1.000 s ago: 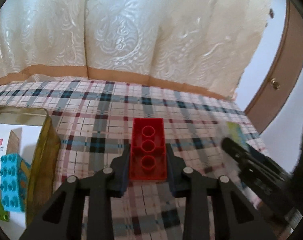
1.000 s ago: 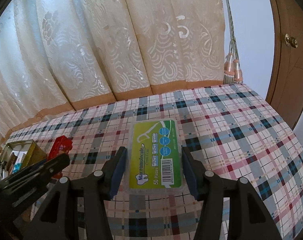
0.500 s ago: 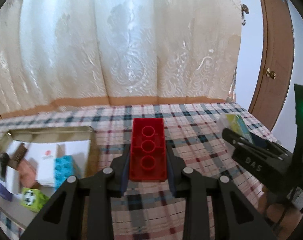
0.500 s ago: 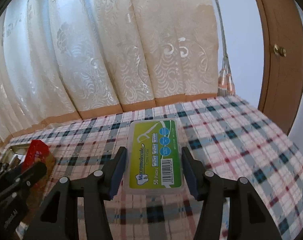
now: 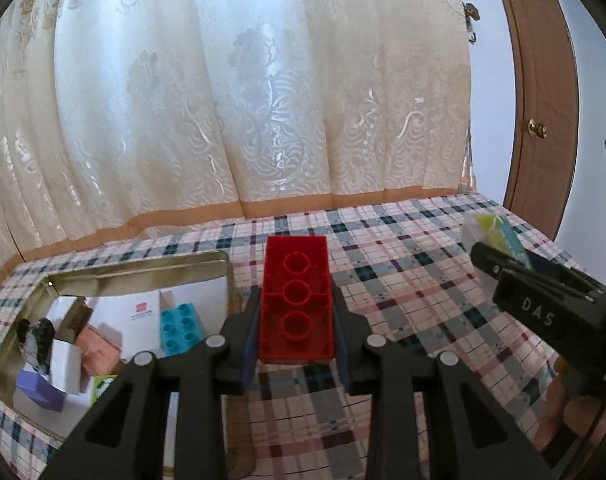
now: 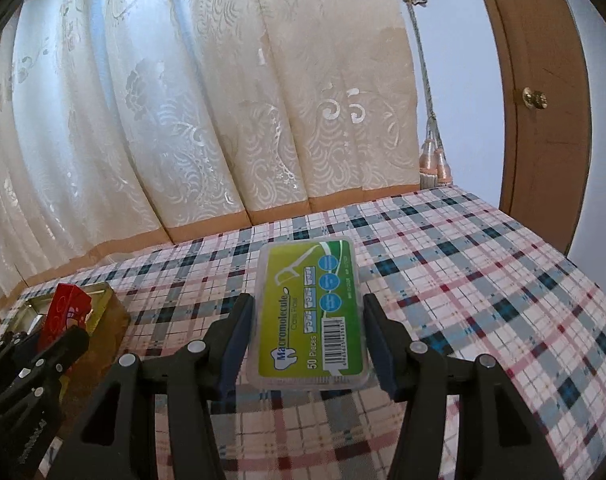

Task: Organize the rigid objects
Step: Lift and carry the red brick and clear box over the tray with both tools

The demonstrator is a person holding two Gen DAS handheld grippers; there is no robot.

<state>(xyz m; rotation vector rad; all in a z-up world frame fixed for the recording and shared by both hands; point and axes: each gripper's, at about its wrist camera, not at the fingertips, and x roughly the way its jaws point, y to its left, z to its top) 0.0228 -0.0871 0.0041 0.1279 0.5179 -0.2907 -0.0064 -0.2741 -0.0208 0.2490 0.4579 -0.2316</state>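
My left gripper (image 5: 297, 312) is shut on a red toy brick (image 5: 297, 300), held underside up above the plaid tablecloth, just right of a gold metal tin (image 5: 151, 272). The tin holds a cyan brick (image 5: 181, 326), small boxes and other items. My right gripper (image 6: 309, 328) is shut on a clear dental floss pick box with a green label (image 6: 311, 312), held over the cloth. In the right wrist view the left gripper with the red brick (image 6: 65, 312) shows at the lower left, by the tin (image 6: 111, 308). The right gripper with the floss box (image 5: 499, 232) appears at the right of the left wrist view.
The table with its plaid cloth (image 6: 483, 280) runs back to a cream lace curtain (image 5: 263, 120). A wooden door with a brass knob (image 6: 535, 98) stands at the right. A curtain tassel (image 6: 437, 164) hangs near the table's far right corner.
Both grippers have swung left with their loads and risen a little. The tin has come further into the left wrist view, now beside the red brick. Both grips are unchanged.
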